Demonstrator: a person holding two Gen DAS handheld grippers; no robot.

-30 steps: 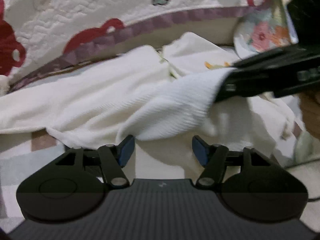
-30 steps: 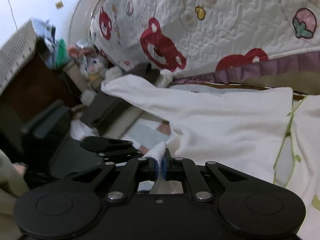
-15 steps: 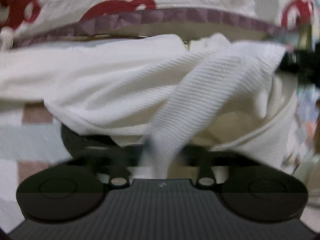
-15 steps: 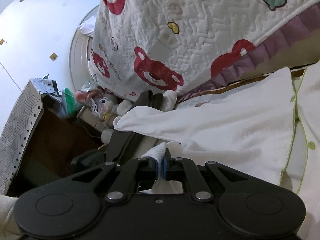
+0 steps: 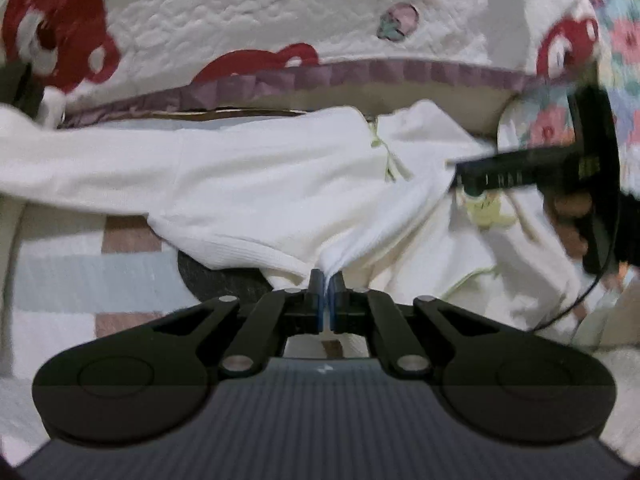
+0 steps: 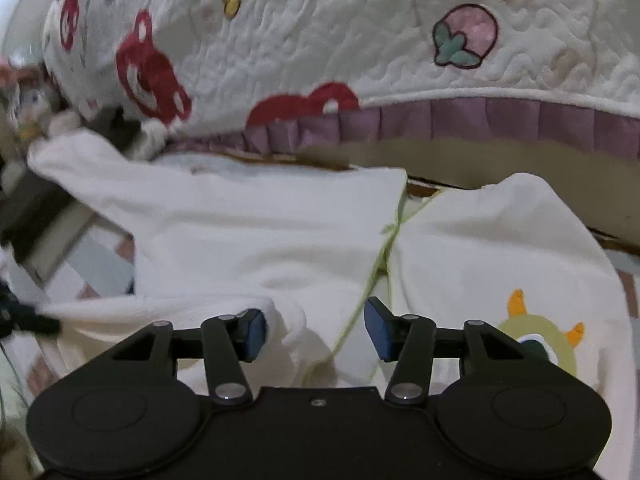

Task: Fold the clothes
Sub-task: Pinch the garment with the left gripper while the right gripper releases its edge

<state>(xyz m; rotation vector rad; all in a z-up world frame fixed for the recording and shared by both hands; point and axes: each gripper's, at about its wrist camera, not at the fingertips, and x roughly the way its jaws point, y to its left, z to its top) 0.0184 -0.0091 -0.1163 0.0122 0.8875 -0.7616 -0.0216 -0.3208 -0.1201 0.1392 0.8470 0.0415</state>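
Note:
A cream-white garment [image 5: 272, 176] with green piping and a small cartoon monster print [image 6: 536, 340] lies spread on a patchwork bed surface. My left gripper [image 5: 325, 288] is shut on the ribbed hem of the garment, with the cloth bunched between its blue pads. My right gripper [image 6: 315, 330] is open just above the garment's middle, with folded cloth and the green placket line [image 6: 376, 264] lying between its fingers. The right gripper also shows in the left wrist view [image 5: 532, 168], at the right over the garment.
A quilted bedspread with red bears and strawberries [image 6: 360, 40], edged by a purple ruffle [image 5: 360, 76], rises behind the garment. A stuffed toy [image 6: 28, 100] sits at the far left. Floral fabric [image 5: 616, 40] shows at the far right.
My left gripper has closed on the ribbed hem that the right gripper held out. My right gripper has opened, let go of the cloth and swung right over the garment.

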